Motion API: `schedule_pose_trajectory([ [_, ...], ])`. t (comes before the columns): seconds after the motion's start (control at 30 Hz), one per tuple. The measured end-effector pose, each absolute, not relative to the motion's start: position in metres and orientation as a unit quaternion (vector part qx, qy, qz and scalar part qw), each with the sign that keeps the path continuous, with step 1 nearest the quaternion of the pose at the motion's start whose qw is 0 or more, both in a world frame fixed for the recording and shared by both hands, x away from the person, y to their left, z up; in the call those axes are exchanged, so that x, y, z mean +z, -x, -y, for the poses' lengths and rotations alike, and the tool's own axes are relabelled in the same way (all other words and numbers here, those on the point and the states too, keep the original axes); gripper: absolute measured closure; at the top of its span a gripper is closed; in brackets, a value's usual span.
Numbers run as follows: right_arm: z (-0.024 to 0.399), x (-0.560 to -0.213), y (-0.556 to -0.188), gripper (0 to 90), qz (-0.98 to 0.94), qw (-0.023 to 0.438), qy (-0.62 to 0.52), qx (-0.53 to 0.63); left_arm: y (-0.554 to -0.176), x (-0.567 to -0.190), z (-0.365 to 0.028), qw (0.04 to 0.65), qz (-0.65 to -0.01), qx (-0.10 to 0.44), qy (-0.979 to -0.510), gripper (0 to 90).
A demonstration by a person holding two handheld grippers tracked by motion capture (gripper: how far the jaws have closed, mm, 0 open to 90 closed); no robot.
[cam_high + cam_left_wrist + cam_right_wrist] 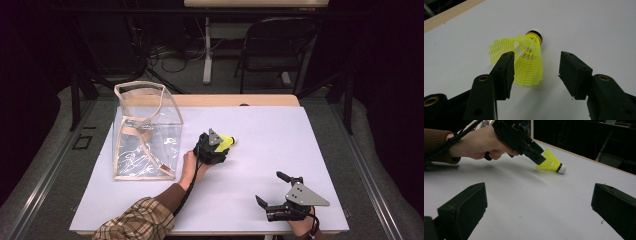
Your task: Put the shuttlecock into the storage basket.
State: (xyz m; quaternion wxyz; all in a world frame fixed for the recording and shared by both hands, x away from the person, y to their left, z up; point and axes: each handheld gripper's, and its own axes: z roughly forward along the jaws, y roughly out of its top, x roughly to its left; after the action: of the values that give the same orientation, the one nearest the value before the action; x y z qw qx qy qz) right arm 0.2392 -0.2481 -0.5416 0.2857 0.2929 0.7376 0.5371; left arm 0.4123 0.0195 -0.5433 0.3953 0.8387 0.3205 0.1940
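A yellow mesh shuttlecock [228, 140] with a white cork tip lies on its side on the white table top [280, 125]. My left gripper [223, 145] reaches over it, jaws standing either side of the skirt. In the left gripper view the shuttlecock [527, 58] lies between the jaws: the left-hand jaw is against the skirt and the right-hand jaw stands clear of it. The right gripper view shows the shuttlecock [552, 162] under the left gripper [541, 160]. My right gripper [269, 187] rests near the front right edge, open, with nothing between its jaws [539, 202].
A clear plastic bag [145, 130] with beige trim stands upright at the table's left, mouth open upward. A wooden strip [235, 100] runs along the far edge. Beyond it stand a folding chair [275, 45] and a table leg on the floor.
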Motion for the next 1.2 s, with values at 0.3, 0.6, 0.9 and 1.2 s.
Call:
schedule_pose_trajectory([
  [0.3, 0.2479, -0.5419, -0.2395, 0.0, -0.736, 0.286, -0.293, 0.539, -0.4155, -0.5468, -0.0183, 0.401, -0.329, 0.183, -0.835, 60.8],
  [0.6, 0.2481, -0.542, -0.2395, 0.0, -0.736, 0.285, -0.293, 0.539, -0.4169, -0.5496, -0.015, 0.407, -0.334, 0.177, -0.832, 68.3],
  [0.9, 0.248, -0.542, -0.2394, 0.0, -0.737, 0.285, -0.293, 0.538, -0.4167, -0.5487, -0.016, 0.413, -0.338, 0.171, -0.828, 77.7],
  [1.2, 0.2481, -0.542, -0.2394, 0.0, -0.738, 0.285, -0.293, 0.538, -0.4158, -0.549, -0.0144, 0.413, -0.336, 0.166, -0.83, 86.5],
])
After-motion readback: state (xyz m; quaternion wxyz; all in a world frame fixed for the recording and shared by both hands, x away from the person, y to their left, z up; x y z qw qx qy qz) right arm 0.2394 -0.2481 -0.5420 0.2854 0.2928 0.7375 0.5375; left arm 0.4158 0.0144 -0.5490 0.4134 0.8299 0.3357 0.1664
